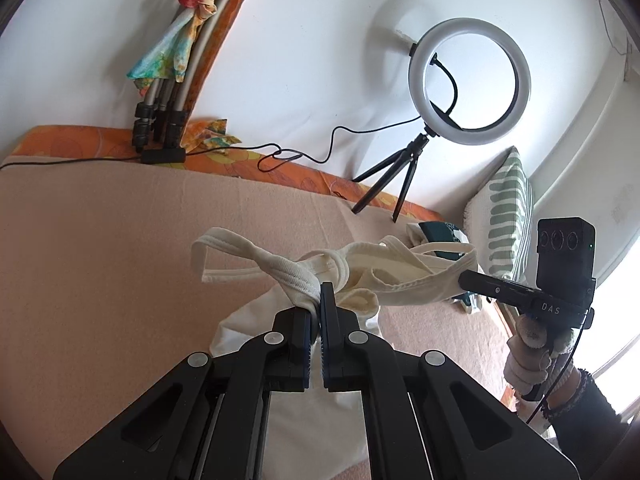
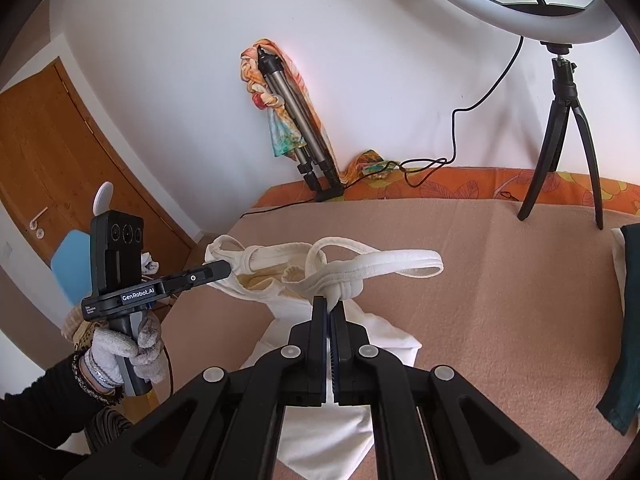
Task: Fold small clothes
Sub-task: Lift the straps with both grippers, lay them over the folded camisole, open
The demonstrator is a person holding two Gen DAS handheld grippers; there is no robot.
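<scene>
A small cream tank top point(image 1: 368, 276) hangs stretched between both grippers above the tan bed cover point(image 1: 100, 240). My left gripper point(image 1: 318, 296) is shut on one bunched shoulder strap, and a strap loop sticks out to the left. My right gripper point(image 1: 466, 278) comes in from the right, shut on the garment's other shoulder. In the right wrist view my right gripper point(image 2: 332, 306) is shut on a bunched strap of the tank top point(image 2: 280, 280), and the left gripper point(image 2: 224, 270) holds its far end. The body of the top hangs down to the cover.
A ring light on a black tripod point(image 1: 472, 80) stands at the back of the bed with its cable trailing left. A folded tripod wrapped in colourful cloth point(image 1: 176, 60) leans on the wall. A striped pillow point(image 1: 508, 216) and dark green cloth point(image 2: 628, 320) lie at the right.
</scene>
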